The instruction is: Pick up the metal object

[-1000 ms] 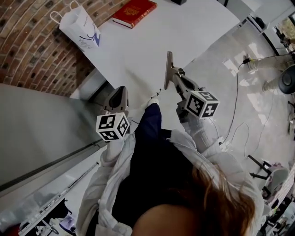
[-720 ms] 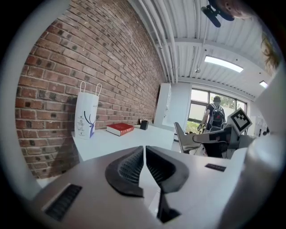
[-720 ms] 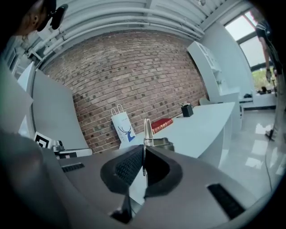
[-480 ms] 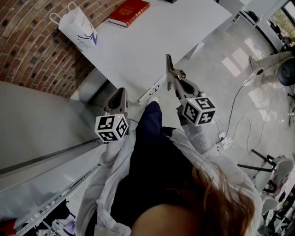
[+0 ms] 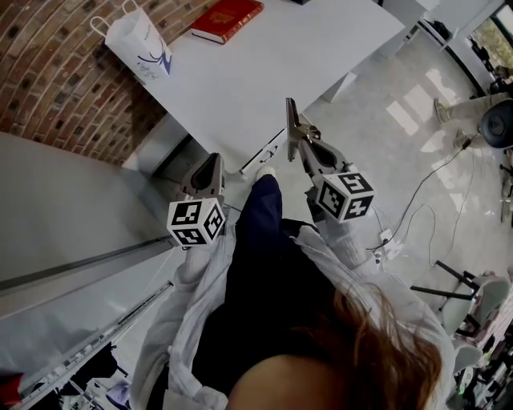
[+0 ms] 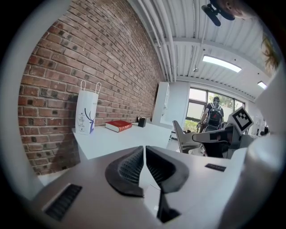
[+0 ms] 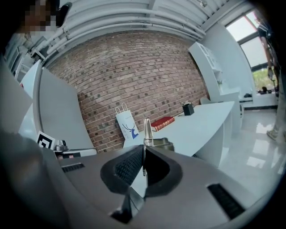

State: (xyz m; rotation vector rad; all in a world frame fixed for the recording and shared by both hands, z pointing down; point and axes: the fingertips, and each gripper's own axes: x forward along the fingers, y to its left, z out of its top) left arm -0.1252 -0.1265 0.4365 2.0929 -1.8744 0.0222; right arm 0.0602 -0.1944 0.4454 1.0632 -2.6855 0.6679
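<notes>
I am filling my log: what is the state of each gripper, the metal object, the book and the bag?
Left gripper: shut, empty.
Right gripper: shut on the metal object.
Metal object: held in the air.
Red book: closed, flat on the table.
Paper bag: upright.

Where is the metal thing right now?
In the head view, the metal object sticks up from the shut right gripper, right of centre, just before the near edge of the white table.
</notes>
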